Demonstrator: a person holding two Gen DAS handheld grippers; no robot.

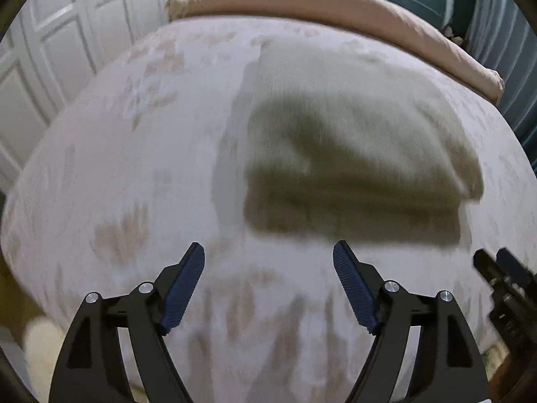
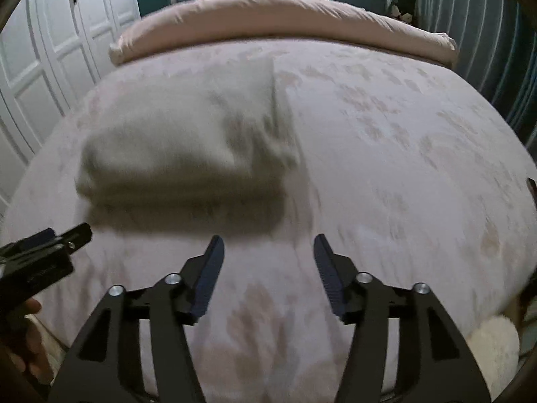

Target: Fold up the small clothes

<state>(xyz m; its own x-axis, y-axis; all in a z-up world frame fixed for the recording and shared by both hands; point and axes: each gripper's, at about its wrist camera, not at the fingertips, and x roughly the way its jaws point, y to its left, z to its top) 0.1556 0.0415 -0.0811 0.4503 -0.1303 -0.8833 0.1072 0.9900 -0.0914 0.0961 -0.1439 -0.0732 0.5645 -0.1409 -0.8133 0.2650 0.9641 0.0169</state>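
We are hovering both tools, the left tool [image 1: 268,255] and right tool [image 2: 268,247], spread wide and empty, just short of the folded cloth [image 1: 355,171] lying crosswise on the bed [image 1: 134,168] (neither looks clearly nearer).

Everything's pretty motion-smeared here. The folded olive-grey cloth garment [image 1: 352,168] is so blurred I can't make out what kind of clothing it is or count its layers. Same for the pale pink patterned bedspread [image 1: 134,168]: the print is just smudges. The fluffy cream thing [image 2: 493,346] at the near right is cut off by the edge, no idea what it is. The left claw [image 2: 85,230] only pokes in sideways in the right wrist view.
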